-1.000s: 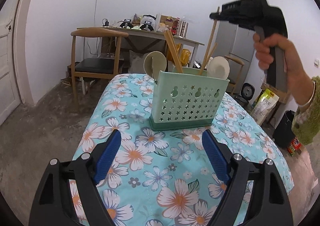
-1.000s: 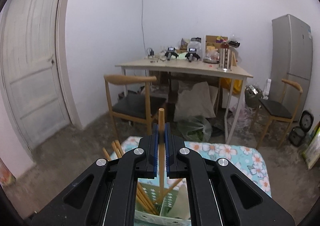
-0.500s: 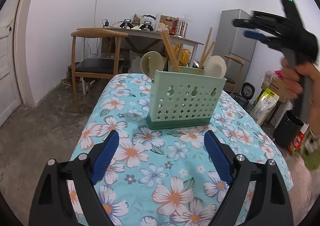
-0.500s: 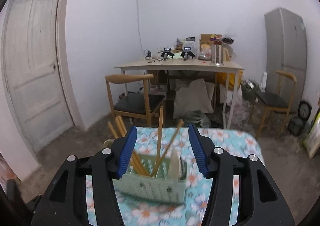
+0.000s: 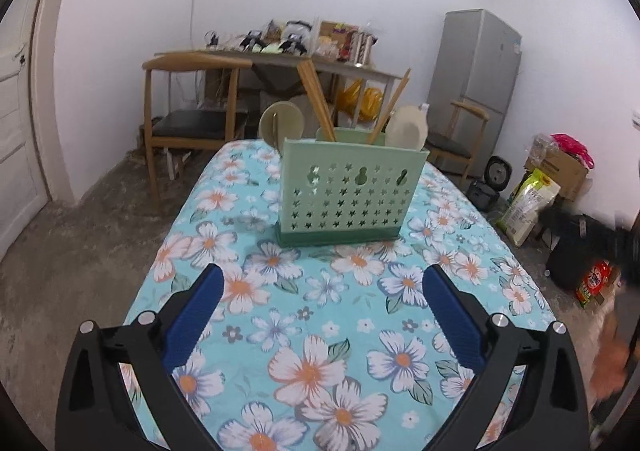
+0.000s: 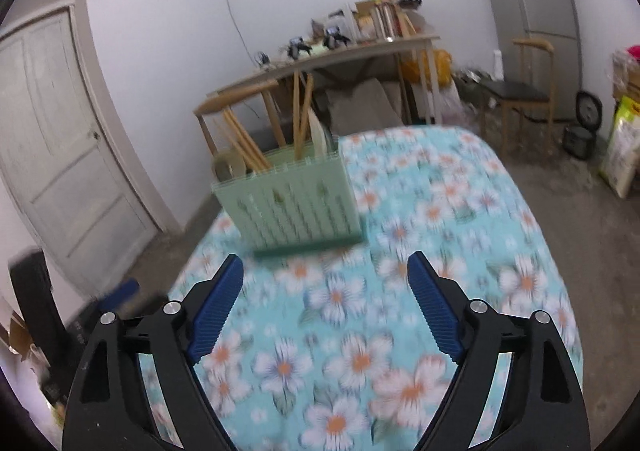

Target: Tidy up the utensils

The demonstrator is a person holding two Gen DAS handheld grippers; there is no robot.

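Observation:
A pale green utensil holder (image 5: 348,195) with star cut-outs stands on the floral tablecloth (image 5: 320,331). It holds wooden chopsticks (image 5: 318,103) and two pale spoons (image 5: 406,127). It also shows in the right wrist view (image 6: 296,203), blurred, with chopsticks (image 6: 298,119) sticking up. My left gripper (image 5: 320,287) is open and empty, low over the cloth in front of the holder. My right gripper (image 6: 324,275) is open and empty, over the cloth on the near side of the holder.
A wooden chair (image 5: 188,111) and a cluttered desk (image 5: 288,55) stand behind the table. A grey fridge (image 5: 476,83) and a second chair (image 5: 456,139) are at the right. Bags and boxes (image 5: 532,203) lie on the floor at the right. A door (image 6: 60,147) is at the left.
My right gripper let go of a chopstick into the holder, opened, and dropped back and down toward the near table side. My left gripper stayed open and drew back slightly.

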